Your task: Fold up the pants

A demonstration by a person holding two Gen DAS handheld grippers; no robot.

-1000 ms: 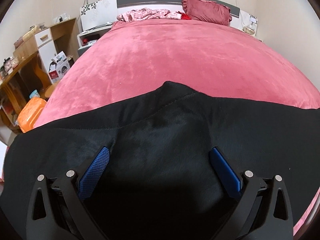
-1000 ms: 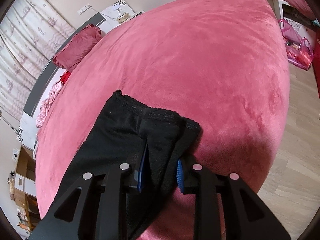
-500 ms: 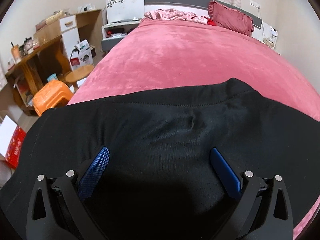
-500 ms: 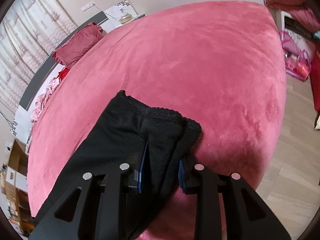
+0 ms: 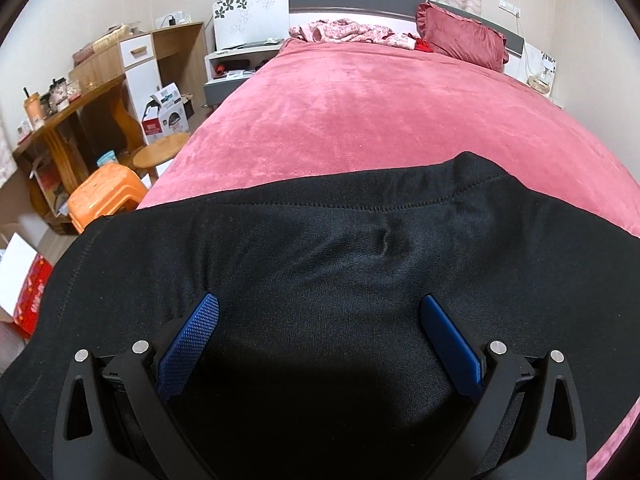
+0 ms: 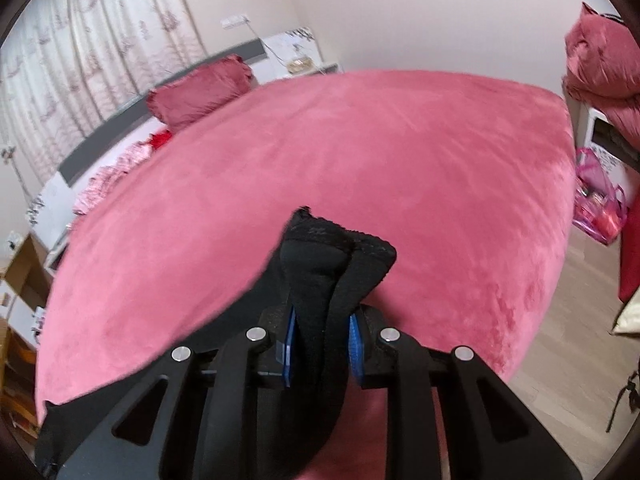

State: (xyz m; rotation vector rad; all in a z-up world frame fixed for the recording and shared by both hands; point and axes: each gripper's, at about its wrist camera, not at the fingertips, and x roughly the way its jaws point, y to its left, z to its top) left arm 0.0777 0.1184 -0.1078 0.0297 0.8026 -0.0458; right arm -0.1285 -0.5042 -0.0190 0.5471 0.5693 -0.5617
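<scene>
The black pants [image 5: 340, 264] lie across the near edge of a pink bed [image 5: 380, 112]. In the left wrist view my left gripper [image 5: 318, 312] is wide open just above the broad upper part of the pants, with blue pads [image 5: 188, 344] on either side and nothing between them. In the right wrist view my right gripper [image 6: 320, 340] is shut on the bunched lace-trimmed leg ends of the pants [image 6: 336, 256] and holds them lifted off the bed [image 6: 360, 152].
A dark red pillow [image 5: 464, 36] and pink clothes [image 5: 348, 32] lie at the headboard. An orange stool [image 5: 104, 196], a round wooden stool [image 5: 160, 148] and a cluttered desk [image 5: 60, 120] stand left of the bed. A pink bag [image 6: 600, 208] sits on the wooden floor at right.
My right gripper has lifted the leg ends off the bed and swung, so they now hang bunched between the pads. My left gripper has stayed open and shifted left over the pants.
</scene>
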